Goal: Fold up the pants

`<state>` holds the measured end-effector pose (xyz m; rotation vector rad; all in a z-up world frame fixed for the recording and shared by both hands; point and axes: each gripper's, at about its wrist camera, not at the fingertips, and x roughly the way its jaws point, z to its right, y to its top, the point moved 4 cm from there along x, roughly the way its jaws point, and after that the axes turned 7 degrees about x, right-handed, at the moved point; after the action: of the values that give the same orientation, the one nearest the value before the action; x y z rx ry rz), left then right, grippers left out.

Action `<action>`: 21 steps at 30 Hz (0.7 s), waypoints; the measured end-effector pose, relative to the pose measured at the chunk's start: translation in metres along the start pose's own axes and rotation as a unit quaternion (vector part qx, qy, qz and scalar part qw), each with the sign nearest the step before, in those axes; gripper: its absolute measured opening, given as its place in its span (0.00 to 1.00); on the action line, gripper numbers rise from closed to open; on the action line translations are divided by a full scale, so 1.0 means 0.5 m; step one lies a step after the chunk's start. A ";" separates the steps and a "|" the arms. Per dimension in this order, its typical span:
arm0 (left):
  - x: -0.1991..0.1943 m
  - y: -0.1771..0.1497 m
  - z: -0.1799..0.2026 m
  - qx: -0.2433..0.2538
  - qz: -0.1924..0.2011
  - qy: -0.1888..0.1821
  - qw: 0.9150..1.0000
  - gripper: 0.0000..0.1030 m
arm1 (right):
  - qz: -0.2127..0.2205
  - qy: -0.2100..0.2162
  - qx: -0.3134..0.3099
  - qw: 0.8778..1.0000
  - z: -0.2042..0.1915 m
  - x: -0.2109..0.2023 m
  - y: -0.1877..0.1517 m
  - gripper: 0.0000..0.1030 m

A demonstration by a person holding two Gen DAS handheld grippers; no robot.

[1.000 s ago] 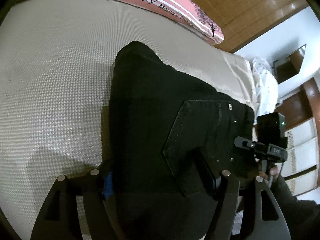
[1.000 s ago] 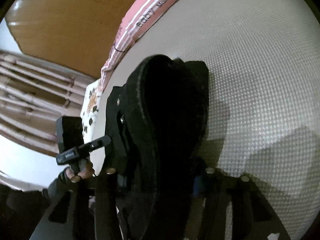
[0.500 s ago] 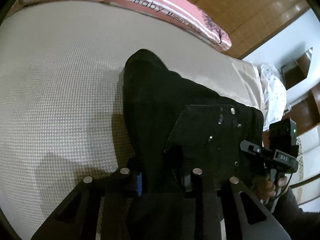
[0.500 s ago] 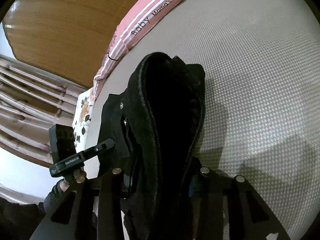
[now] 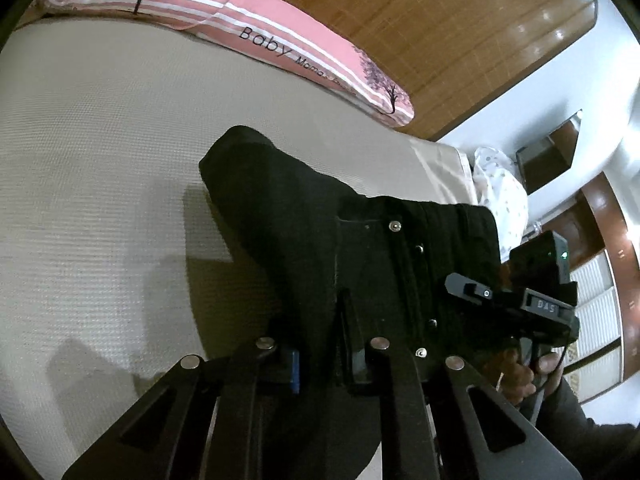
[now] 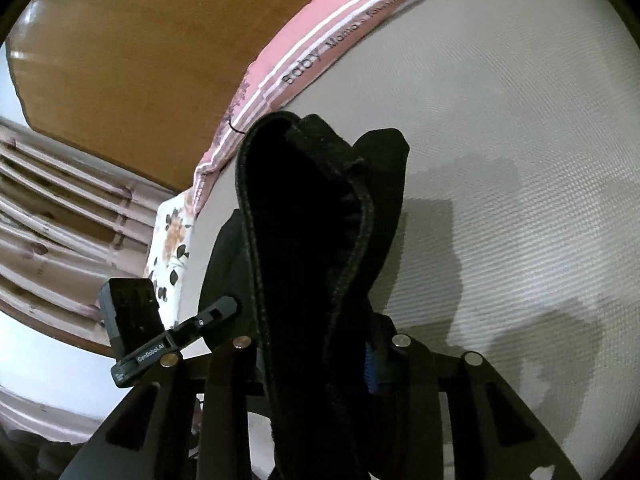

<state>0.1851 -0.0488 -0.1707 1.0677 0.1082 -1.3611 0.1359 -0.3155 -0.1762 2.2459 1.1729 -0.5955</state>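
nearest in the left wrist view: left gripper [image 5: 324,360], fingers closing, narrowed onto a thick bunch of the black pants [image 5: 320,220] near the back pocket [image 5: 368,272], cloth pinched between the pads. nearest in the right wrist view: right gripper [image 6: 316,356], fingers also closing, standing a little wider, with the waistband [image 6: 256,240] and its heavy seam running down between them. seen across from the left camera, a hand [image 5: 516,372] on the handle of the other tool; the right view likewise catches the left tool low at its left.

just beyond the fingers: pants hanging from both grips, raised at the near end, the folded far end drooping down toward the bed [image 5: 100,160], throwing a shadow there; whether it touches cannot be told. farther off: pink pillow [image 5: 280,48] along the edge of the bed, then the wooden headboard [image 5: 440,20].

handling, judged from the look: thick denim-like cloth, rivets and doubled seams, so fairly heavy for clothing and stiff at the waistband, limp in the legs. not fragile, not slippery; likely to grip well but to sag and swing under its own weight. best holds probably the waistband corners, one each side, where layers are thick and the seam stops slipping. thinner single layers likely to pull out or bunch unevenly. a risk of one layer sliding free if the pinch catches only part of the stack.
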 end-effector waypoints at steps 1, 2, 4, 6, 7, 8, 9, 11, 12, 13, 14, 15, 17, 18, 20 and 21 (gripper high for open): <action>-0.005 0.000 0.001 0.002 0.001 0.001 1.000 0.14 | -0.001 -0.003 -0.004 1.000 -0.009 0.002 -0.003 0.29; -0.014 -0.003 -0.003 0.002 0.004 0.004 1.000 0.14 | -0.002 -0.005 -0.008 1.000 -0.019 0.007 -0.007 0.29; -0.026 -0.005 -0.011 0.001 0.005 0.007 1.000 0.14 | -0.006 -0.005 -0.012 1.000 -0.037 0.017 -0.014 0.28; -0.041 -0.005 -0.020 -0.001 0.010 0.014 1.000 0.14 | -0.009 -0.005 -0.015 1.000 -0.050 0.029 -0.018 0.28; -0.053 -0.006 -0.027 -0.002 0.014 0.017 1.000 0.14 | -0.011 -0.003 -0.015 1.000 -0.055 0.035 -0.020 0.28; -0.064 -0.007 -0.034 -0.004 0.018 0.021 1.000 0.14 | -0.013 -0.001 -0.017 1.000 -0.064 0.044 -0.022 0.28; -0.072 -0.006 -0.039 -0.005 0.020 0.024 1.000 0.14 | -0.015 0.000 -0.019 1.000 -0.072 0.051 -0.025 0.28; -0.092 -0.001 -0.053 -0.006 0.027 0.031 0.999 0.14 | -0.019 0.004 -0.022 1.000 -0.091 0.069 -0.026 0.28; -0.097 0.004 -0.058 -0.006 0.029 0.033 0.999 0.14 | -0.022 0.006 -0.026 0.999 -0.100 0.077 -0.027 0.28; -0.105 0.009 -0.065 -0.007 0.033 0.037 0.999 0.14 | -0.024 0.008 -0.030 0.999 -0.110 0.092 -0.023 0.28; -0.115 0.016 -0.074 -0.008 0.037 0.040 0.998 0.14 | -0.025 0.010 -0.031 0.999 -0.118 0.100 -0.021 0.28; -0.126 0.018 -0.083 -0.009 0.041 0.042 0.998 0.14 | -0.027 0.013 -0.034 0.999 -0.129 0.111 -0.017 0.28; -0.144 0.036 -0.103 -0.011 0.048 0.048 0.998 0.14 | -0.029 0.017 -0.039 0.999 -0.149 0.129 -0.010 0.28; -0.148 0.042 -0.110 -0.011 0.050 0.050 0.997 0.14 | -0.030 0.020 -0.040 0.999 -0.159 0.139 -0.004 0.28; -0.157 0.063 -0.129 -0.008 0.054 0.060 0.997 0.14 | -0.031 0.022 -0.044 0.998 -0.180 0.161 0.011 0.28; -0.154 0.073 -0.133 -0.007 0.056 0.063 0.996 0.14 | -0.032 0.025 -0.044 0.998 -0.190 0.175 0.022 0.28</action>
<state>0.2267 0.0458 -0.1395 1.1313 0.1477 -1.1917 0.2041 -0.2076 -0.1533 2.1681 1.2741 -0.5057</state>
